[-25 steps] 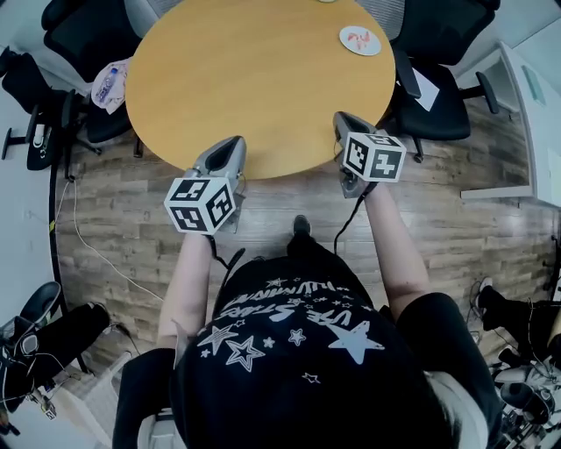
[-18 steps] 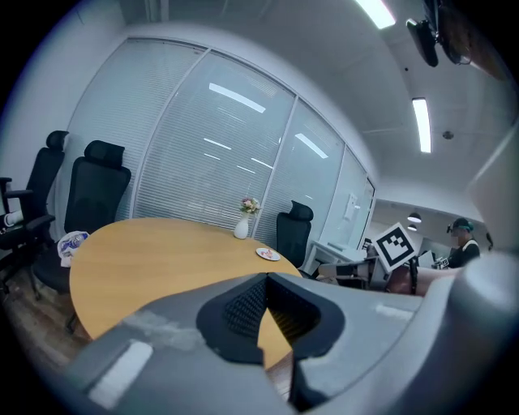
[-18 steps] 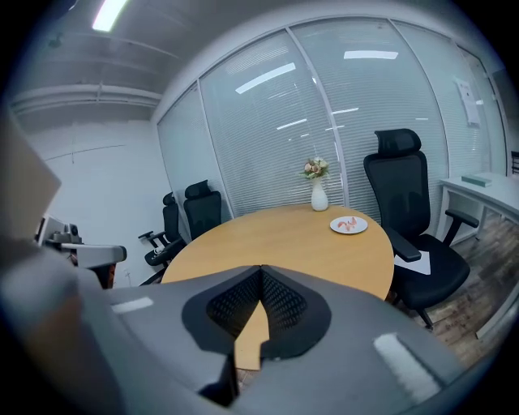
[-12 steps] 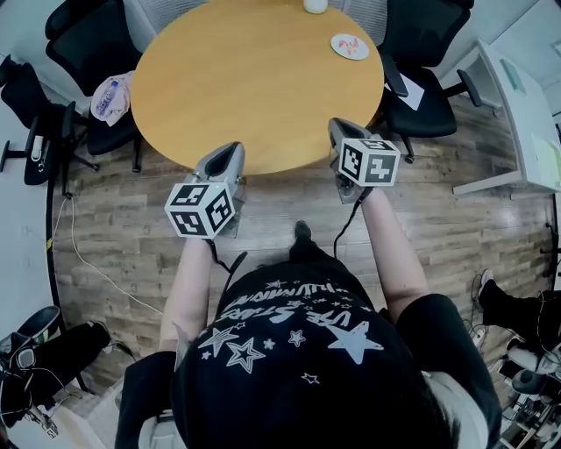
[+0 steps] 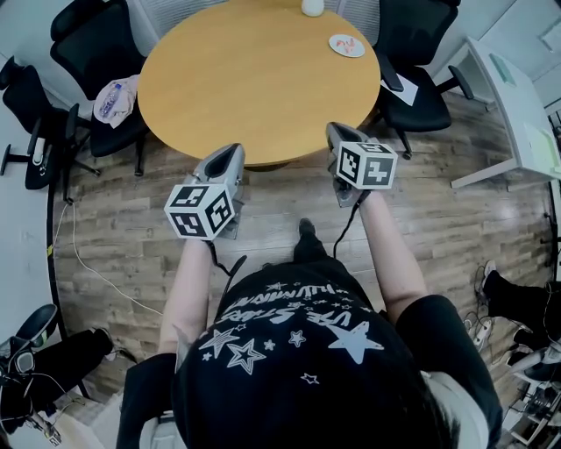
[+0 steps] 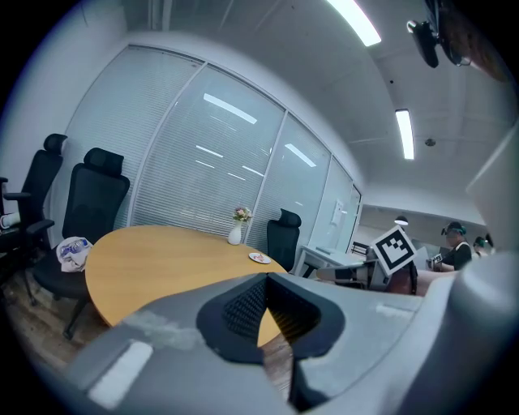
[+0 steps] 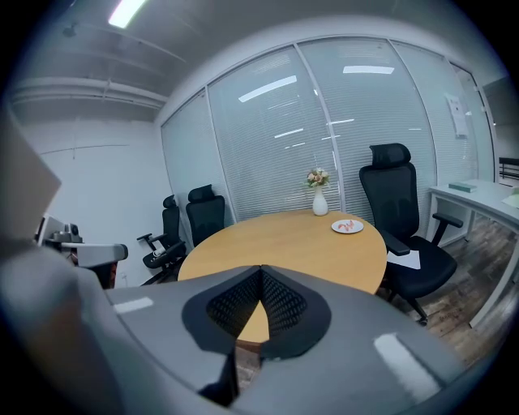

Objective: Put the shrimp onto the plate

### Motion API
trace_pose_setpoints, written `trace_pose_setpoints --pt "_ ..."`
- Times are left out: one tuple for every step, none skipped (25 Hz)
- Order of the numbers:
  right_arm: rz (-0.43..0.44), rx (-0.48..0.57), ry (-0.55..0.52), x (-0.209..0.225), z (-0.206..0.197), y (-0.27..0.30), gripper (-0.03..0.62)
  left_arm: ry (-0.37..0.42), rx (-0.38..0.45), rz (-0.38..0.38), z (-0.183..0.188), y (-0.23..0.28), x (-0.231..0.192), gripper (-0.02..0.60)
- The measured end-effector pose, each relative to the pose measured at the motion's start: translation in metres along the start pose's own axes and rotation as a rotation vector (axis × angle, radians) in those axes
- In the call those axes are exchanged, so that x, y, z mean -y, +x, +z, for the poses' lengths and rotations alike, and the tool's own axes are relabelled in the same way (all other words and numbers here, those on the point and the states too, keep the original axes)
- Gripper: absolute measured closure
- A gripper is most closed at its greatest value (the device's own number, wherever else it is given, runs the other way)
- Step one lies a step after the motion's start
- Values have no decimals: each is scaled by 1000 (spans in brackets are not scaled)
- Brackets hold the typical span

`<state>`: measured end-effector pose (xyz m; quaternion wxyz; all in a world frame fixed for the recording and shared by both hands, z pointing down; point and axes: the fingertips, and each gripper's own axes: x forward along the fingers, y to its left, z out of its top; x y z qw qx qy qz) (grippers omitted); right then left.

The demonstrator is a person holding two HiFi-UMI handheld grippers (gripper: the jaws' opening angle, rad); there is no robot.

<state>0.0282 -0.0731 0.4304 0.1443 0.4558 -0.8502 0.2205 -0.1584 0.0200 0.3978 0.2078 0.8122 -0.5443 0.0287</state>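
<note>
A small white plate [image 5: 347,45] with pink-red pieces on it lies at the far right edge of the round wooden table [image 5: 254,79]. It also shows small in the left gripper view as the plate [image 6: 259,258] and in the right gripper view as the plate [image 7: 347,227]. My left gripper [image 5: 231,151] and right gripper [image 5: 334,131] hang over the wooden floor just short of the table's near edge, far from the plate. Both point at the table. The left gripper [image 6: 266,277] and right gripper [image 7: 260,269] have their tips together with nothing between them.
A white vase [image 5: 312,7] with flowers stands at the table's far edge. Black office chairs [image 5: 421,79] ring the table; one at the left holds a bag [image 5: 112,88]. A white desk [image 5: 517,105] is at the right. Cables [image 5: 88,254] trail on the floor.
The table and plate now look smaller and farther off, as the view has drawn back. Both grippers keep about the same pose, shut and side by side.
</note>
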Motion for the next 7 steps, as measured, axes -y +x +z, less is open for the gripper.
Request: trace_pose_setpoints --pt "-1 1 1 -4 -2 -3 592 1 0 -3 -1 -4 1 580" --pt "-1 3 1 -7 -4 -6 592 3 -1 -6 -3 -8 1 580" --pt "-1 4 2 -11 -6 -9 592 4 -3 -7 -4 -12 2 580" --pt "0 6 2 -14 -7 -12 592 5 -6 -8 -6 -16 3 580" --pt "1 7 1 -16 -9 -15 592 6 -7 -9 -8 -19 4 580" --pt "1 8 0 -19 -11 -18 592 6 -9 -10 -9 -23 5 580" --pt "3 9 -1 -22 -12 -21 592 6 -11 -10 -11 -26 6 580"
